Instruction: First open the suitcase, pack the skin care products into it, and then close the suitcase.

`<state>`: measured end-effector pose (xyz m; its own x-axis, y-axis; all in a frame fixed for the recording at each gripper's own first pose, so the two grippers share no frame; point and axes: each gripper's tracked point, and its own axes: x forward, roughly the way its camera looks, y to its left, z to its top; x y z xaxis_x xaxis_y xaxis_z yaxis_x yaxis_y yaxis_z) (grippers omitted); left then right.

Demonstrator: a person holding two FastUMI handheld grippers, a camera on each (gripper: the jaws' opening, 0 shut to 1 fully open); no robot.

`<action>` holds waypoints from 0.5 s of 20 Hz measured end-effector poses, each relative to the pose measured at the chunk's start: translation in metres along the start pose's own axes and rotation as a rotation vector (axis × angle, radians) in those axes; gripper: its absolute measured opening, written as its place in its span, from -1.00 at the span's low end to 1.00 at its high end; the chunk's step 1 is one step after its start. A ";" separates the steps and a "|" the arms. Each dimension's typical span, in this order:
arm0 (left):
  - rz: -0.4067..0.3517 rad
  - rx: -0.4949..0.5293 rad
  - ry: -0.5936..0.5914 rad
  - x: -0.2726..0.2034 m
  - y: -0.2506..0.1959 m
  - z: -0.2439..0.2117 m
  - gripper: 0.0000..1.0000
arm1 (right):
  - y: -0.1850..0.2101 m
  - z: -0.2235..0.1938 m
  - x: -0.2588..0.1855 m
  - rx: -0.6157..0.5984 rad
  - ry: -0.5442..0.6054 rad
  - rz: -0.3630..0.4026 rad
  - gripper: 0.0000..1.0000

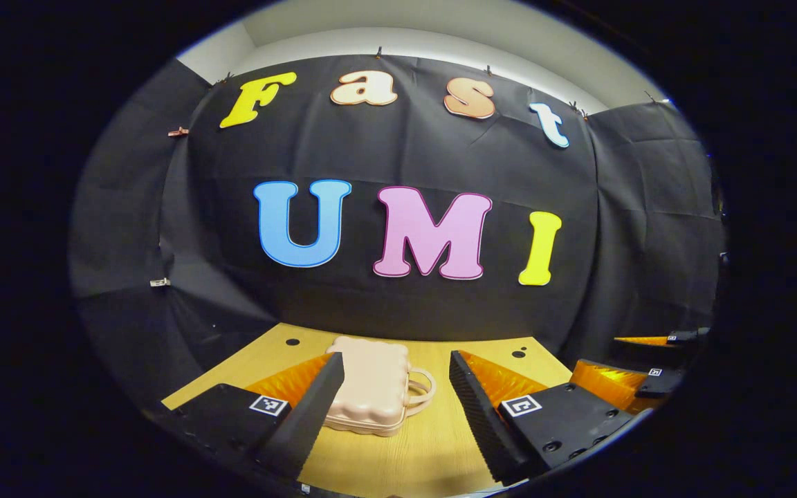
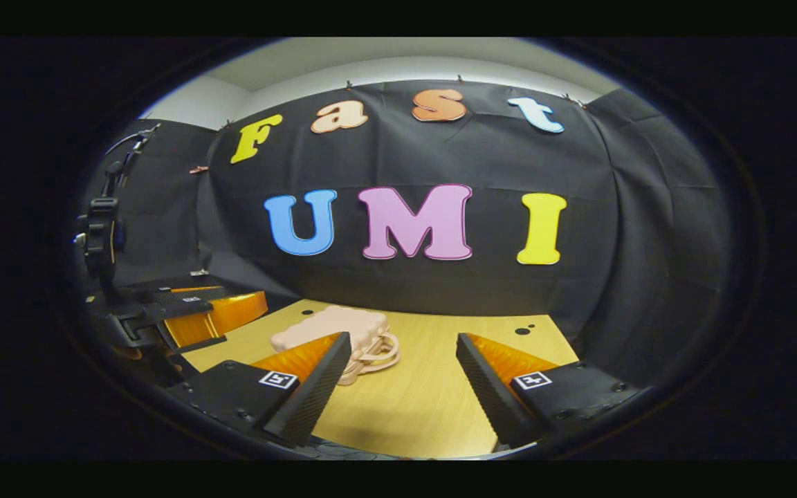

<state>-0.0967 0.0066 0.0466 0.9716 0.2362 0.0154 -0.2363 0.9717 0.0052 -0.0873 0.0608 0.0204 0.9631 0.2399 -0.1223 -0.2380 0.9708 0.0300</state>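
Observation:
A small peach-pink suitcase (image 1: 371, 384) lies flat and closed on the wooden table (image 1: 433, 443), its handle pointing right. My left gripper (image 1: 395, 373) hangs open just in front of it, the left finger overlapping the case's left edge, nothing between the fingers. In the right gripper view the same suitcase (image 2: 343, 328) lies to the left of centre, behind the left finger of my right gripper (image 2: 402, 349), which is open and holds nothing. The left gripper (image 2: 191, 311) also shows at the far left of that view. The right gripper (image 1: 637, 377) shows at the right edge of the left gripper view.
The table (image 2: 433, 387) has small dark holes near its back edge. The black cloth wall closes it in at the back and on both sides. Bare wood lies to the right of the suitcase.

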 end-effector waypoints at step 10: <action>0.124 0.009 0.027 -0.004 0.031 -0.016 0.92 | 0.006 -0.015 -0.002 0.014 0.025 0.046 0.94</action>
<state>-0.1075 0.0364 0.0306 0.9349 0.3549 -0.0105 -0.3547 0.9349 0.0140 -0.0927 0.0664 0.0058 0.9478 0.2840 -0.1448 -0.2796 0.9588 0.0504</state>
